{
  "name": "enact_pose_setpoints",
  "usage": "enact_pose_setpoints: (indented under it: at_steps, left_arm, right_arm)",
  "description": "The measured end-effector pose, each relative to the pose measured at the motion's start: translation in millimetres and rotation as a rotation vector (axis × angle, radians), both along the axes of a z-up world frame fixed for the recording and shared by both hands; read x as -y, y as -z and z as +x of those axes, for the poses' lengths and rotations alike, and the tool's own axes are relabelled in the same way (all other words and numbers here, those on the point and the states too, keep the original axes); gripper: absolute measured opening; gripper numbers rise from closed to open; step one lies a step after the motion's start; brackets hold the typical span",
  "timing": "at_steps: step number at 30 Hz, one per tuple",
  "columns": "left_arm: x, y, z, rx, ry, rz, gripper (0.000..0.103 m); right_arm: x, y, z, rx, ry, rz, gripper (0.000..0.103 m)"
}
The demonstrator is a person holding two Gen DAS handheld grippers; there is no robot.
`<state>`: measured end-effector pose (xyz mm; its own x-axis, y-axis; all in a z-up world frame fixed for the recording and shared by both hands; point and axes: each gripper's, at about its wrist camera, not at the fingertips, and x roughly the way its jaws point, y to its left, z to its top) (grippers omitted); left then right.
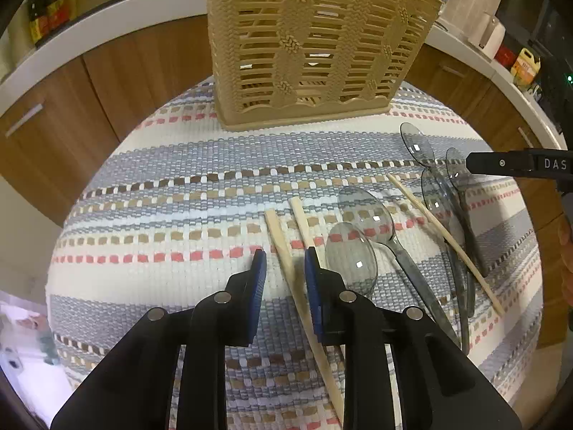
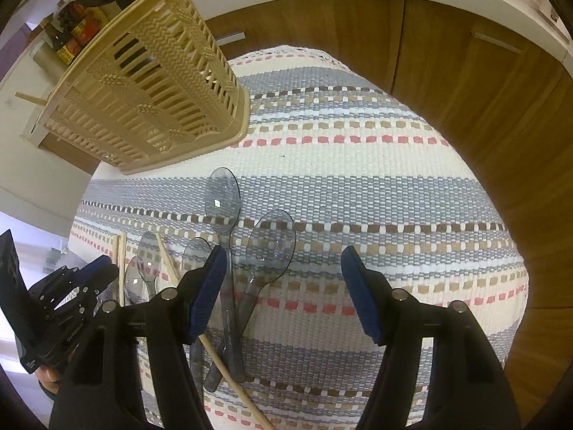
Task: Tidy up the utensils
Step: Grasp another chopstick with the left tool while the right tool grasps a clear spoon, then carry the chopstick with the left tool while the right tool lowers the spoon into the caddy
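My left gripper (image 1: 284,268) and right gripper (image 2: 283,286) are black plastic with blue pads, round silver screws and white lettering.

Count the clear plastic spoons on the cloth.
5. Two spoons just right of the left tongs; three overlapping farther right. More could hide in the basket.

Left wrist view: steeply downward, close over striped woven cloth (image 1: 179,165), facing beige slotted plastic basket (image 1: 315,46); right wrist view: same downward tilt, basket (image 2: 143,100) upper left; both share clear grey plastic spoons (image 1: 365,215) (image 2: 222,197).
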<state>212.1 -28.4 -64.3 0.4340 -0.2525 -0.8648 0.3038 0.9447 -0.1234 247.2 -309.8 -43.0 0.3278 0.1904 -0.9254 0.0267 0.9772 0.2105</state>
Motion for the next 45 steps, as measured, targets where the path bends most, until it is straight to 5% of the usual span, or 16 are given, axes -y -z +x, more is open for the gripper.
enact_pose_setpoints:
  at_steps: [3,9,17,25,38,45]
  left_arm:
    - [3,1,2,0.013,-0.006,0.019,0.006]
    - [-16,2,6,0.000,-0.062,-0.049,0.003]
    - [-42,3,12,-0.034,-0.127,-0.135,0.004]
    - [-45,2,18,-0.046,-0.124,-0.134,0.005]
    - [-1,-2,21,-0.017,-0.052,0.120,0.004]
    - [-21,-41,4,0.137,-0.090,-0.137,0.004]
  right_arm:
    - [2,0,1,-0.012,0.011,0.017,0.063]
    - [-3,0,7,-0.027,0.026,-0.009,0.062]
    - [-26,15,18,-0.067,0.041,-0.067,0.038]
    - [-56,18,23,-0.056,-0.003,-0.238,0.038]
    - [-61,11,2,-0.010,-0.092,-0.259,0.033]
    - [-52,-34,-36,0.191,-0.126,-0.218,0.032]
